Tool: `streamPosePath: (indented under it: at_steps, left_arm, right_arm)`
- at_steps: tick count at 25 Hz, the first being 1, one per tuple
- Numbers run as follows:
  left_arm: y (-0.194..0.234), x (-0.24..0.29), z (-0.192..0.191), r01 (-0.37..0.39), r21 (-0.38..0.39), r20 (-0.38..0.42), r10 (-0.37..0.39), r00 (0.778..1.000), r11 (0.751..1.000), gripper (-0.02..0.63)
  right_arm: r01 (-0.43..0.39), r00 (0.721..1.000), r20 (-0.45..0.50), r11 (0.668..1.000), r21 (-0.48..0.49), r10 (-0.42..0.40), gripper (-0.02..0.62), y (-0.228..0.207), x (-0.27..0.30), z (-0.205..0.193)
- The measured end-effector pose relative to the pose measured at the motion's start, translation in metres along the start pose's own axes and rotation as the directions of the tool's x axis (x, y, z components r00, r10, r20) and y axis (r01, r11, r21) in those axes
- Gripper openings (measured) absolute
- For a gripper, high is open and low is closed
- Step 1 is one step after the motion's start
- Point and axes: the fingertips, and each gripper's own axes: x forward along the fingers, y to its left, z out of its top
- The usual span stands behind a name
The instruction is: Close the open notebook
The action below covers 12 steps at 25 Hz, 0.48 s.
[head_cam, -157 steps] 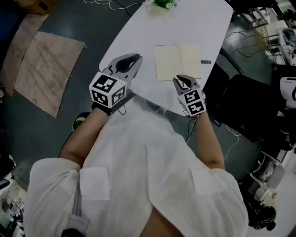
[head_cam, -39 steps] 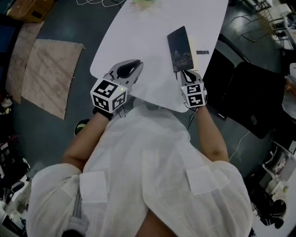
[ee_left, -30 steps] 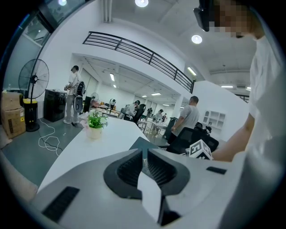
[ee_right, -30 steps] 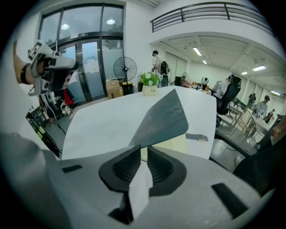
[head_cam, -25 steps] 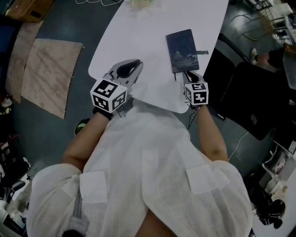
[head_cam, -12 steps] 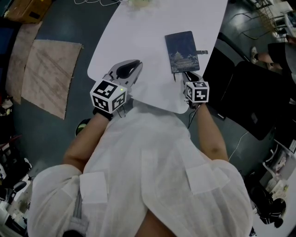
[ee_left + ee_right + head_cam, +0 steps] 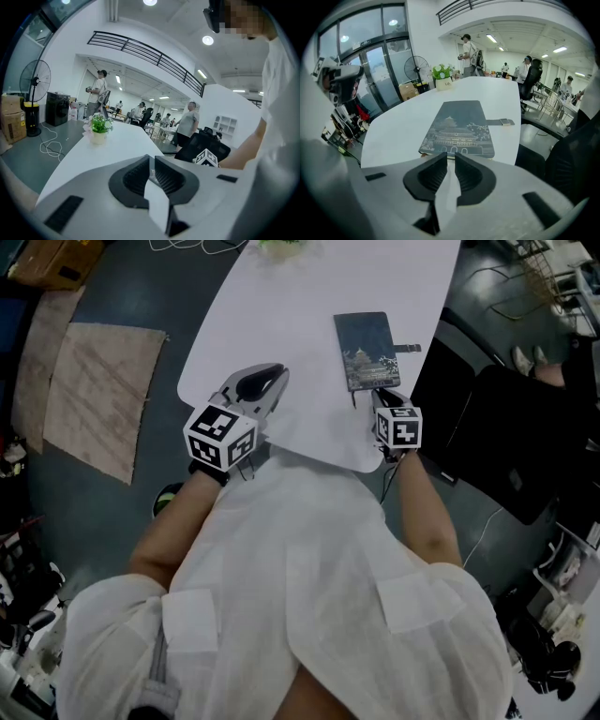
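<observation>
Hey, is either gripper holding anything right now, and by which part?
Nothing is held. The right gripper has its jaws closing with nothing between them, by the closed notebook's near edge. The left gripper is empty.

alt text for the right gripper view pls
A closed dark-blue notebook with a pagoda drawing lies flat on a white table, its strap trailing right. The right gripper sits at its near edge, jaws closing with nothing between them.

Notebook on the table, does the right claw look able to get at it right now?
Probably yes. The closed notebook lies flat just beyond the right claw, and nothing stands between the two. The claw's jaws are closing with nothing between them, so they would likely need to open again to take the cover's edge.
</observation>
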Motion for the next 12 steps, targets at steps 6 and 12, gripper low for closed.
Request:
streamPosePath:
  at_steps: [6,12]
  left_arm:
    - [0.001,-0.002,0.001,0.002,0.001,0.003,-0.002,1.000,1.000,0.034]
    - [0.006,-0.004,0.007,0.002,0.006,0.019,-0.002,1.000,1.000,0.032]
  right_arm:
    - [0.010,1.000,0.012,0.999,-0.030,-0.010,0.055,0.002,-0.004,0.007]
    - [0.023,0.999,0.046,0.999,-0.040,-0.021,0.055,0.004,-0.012,0.019]
